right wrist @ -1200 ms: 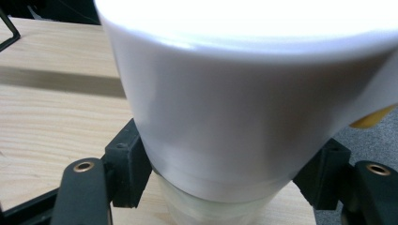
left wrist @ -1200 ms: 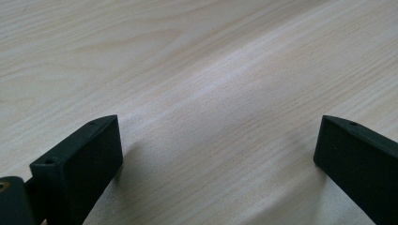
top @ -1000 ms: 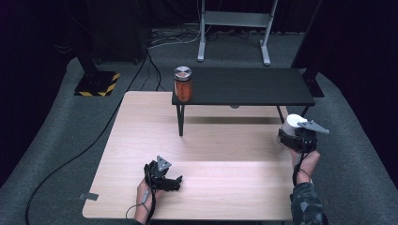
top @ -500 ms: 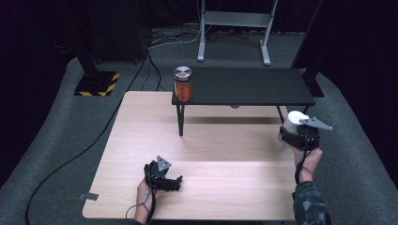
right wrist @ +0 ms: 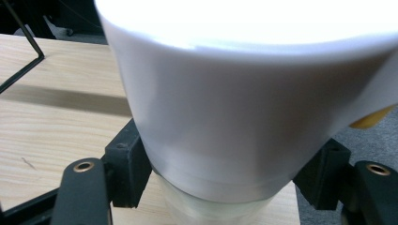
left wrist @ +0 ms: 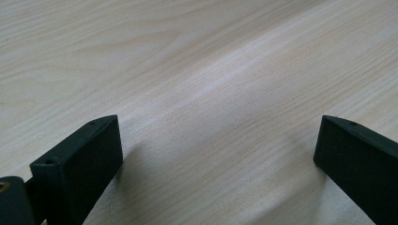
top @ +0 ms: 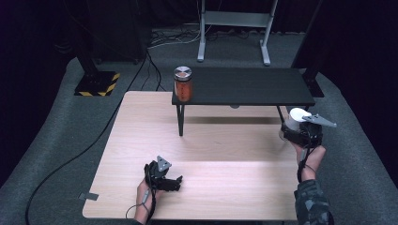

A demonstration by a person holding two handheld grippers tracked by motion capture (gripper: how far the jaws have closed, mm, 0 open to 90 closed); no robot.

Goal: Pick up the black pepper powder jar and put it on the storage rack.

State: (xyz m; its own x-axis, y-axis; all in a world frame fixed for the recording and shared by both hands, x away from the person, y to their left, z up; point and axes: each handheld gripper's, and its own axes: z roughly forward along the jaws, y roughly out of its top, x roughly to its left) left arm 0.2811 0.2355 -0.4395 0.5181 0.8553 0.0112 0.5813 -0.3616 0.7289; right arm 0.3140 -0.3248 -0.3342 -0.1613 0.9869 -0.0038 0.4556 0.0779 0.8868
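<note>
At the right edge of the pale wooden table (top: 211, 154), a person's right gripper (top: 300, 132) holds a white container (top: 296, 117), its two black jaws pressed against opposite sides of the wall low on the body. In the right gripper view the white container (right wrist: 244, 108) flares upward from a narrower, clear-looking base, and the pads sit just where that base meets the wider white wall. It stands upright in the grip, near the right leg of the low black shelf (top: 244, 86) that spans the back of the table.

The left gripper (top: 164, 177) rests near the front of the table, well apart from the work, its jaws spread wide over bare wood with nothing between them.

By its look the container is light, thin-walled plastic: smooth, somewhat slippery, and likely to flex or dent under a hard squeeze. Whether anything is inside cannot be told from here. The taper suggests the low hold is the sound one, since the widening wall above the pads would resist slipping down through them; a gentle, steady squeeze and an upright carry would seem wise.

An orange jar with a metal lid (top: 183, 84) stands on the shelf's left end, untouched.
</note>
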